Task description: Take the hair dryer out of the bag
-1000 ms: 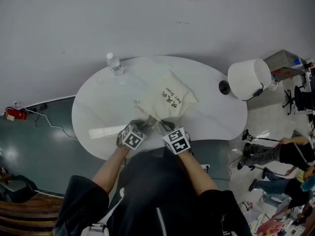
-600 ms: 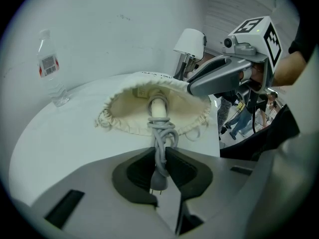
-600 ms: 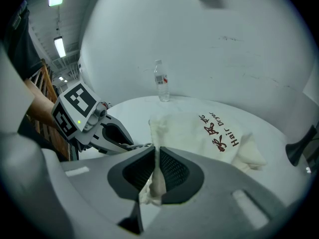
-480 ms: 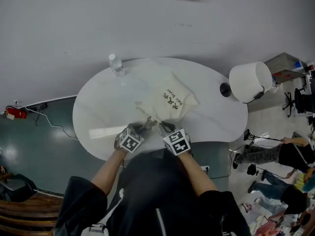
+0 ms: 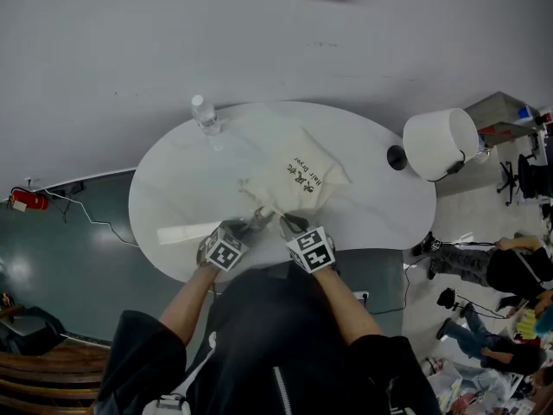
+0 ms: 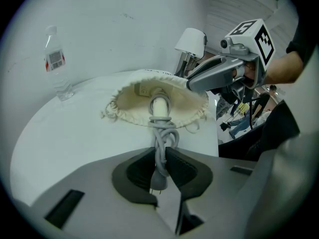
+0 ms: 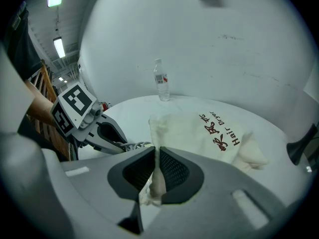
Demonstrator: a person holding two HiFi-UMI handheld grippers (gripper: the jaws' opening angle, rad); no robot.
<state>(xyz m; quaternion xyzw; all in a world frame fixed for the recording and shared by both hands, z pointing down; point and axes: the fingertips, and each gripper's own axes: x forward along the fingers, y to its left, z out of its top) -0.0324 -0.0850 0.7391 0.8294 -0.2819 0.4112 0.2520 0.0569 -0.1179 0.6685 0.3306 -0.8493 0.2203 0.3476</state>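
A cream cloth bag [image 5: 298, 180] printed "Hair Dryer" lies on the white oval table [image 5: 380, 206]. Its gathered mouth [image 6: 159, 99] faces me in the left gripper view, and the pale handle end of the hair dryer [image 6: 159, 105] pokes out of it. A grey bundled cord [image 6: 162, 133] with its plug runs from that handle into my left gripper [image 6: 158, 169], which is shut on the cord. My right gripper [image 7: 156, 176] is shut on the bag's rim fabric [image 7: 155, 133] beside the opening. Both grippers [image 5: 259, 223] [image 5: 289, 225] sit at the table's near edge.
A clear water bottle [image 5: 204, 113] stands at the table's far left. A white lamp shade [image 5: 439, 141] on a dark base [image 5: 395, 156] sits at the table's right end. People and gear occupy the floor at the right.
My left gripper has drawn a little toward me and to the left with the cord, so the dryer's handle end shows at the bag's mouth. The right gripper has held still.
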